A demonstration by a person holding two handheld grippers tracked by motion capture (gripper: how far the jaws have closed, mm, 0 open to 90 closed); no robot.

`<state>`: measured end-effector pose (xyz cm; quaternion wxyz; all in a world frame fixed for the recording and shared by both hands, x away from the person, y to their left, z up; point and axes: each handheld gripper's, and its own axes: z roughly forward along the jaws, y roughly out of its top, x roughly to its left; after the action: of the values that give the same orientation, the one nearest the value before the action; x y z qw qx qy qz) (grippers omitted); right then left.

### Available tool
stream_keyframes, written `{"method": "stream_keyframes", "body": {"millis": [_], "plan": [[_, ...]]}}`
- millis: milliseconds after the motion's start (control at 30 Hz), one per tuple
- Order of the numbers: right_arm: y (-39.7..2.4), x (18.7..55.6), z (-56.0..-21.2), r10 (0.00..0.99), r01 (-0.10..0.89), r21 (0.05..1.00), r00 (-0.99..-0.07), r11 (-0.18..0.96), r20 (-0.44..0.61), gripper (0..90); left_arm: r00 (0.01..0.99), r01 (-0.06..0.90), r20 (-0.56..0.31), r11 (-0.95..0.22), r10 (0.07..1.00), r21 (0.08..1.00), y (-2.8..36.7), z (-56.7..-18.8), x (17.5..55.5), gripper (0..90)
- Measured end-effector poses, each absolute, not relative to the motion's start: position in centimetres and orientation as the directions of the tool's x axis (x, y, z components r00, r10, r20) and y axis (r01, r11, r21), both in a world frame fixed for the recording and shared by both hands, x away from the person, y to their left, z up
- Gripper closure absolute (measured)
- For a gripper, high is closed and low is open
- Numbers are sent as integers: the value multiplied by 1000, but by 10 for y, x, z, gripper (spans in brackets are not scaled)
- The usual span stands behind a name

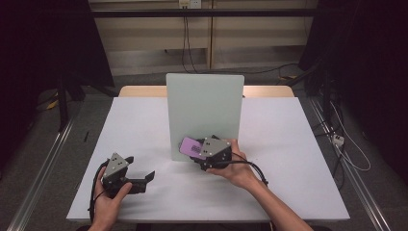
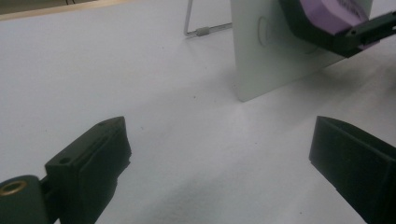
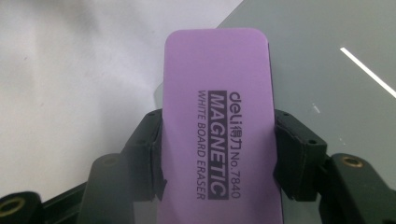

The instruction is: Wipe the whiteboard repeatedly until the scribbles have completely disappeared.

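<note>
A white table (image 1: pixel 144 125) fills the middle of the room. A pale board (image 1: pixel 204 108) stands upright on it, leaning back on a wire stand (image 2: pixel 198 28). At the board's near lower edge the right gripper (image 1: pixel 204 150) is clamped on a purple whiteboard eraser (image 3: pixel 217 116), its jaws pressing both long sides, the eraser's flat face toward the board. Toward the near left corner, the left gripper (image 1: pixel 144 177) rests low over bare table, jaws wide apart with nothing between them.
</note>
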<state>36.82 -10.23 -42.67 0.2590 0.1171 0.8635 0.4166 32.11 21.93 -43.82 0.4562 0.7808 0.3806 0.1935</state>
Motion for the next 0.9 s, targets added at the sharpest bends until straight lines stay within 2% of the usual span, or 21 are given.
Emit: {"method": "stream_keyframes", "body": {"millis": [167, 533, 700, 900], "plan": [[-98, 364, -442, 376, -11, 757, -864, 653, -336, 417, 635, 418, -45, -294, 771, 860, 219, -438, 321, 48], [-64, 370, -447, 336, -47, 754, -876, 655, -346, 417, 632, 416, -49, -285, 773, 864, 222, -437, 321, 48], [-67, 375, -431, 373, -51, 777, -857, 627, -357, 417, 635, 414, -48, -287, 771, 864, 222, -437, 321, 48], [-92, 381, -402, 443, -49, 810, -817, 584, -369, 417, 636, 413, -49, -286, 770, 865, 222, -437, 320, 48]]}}
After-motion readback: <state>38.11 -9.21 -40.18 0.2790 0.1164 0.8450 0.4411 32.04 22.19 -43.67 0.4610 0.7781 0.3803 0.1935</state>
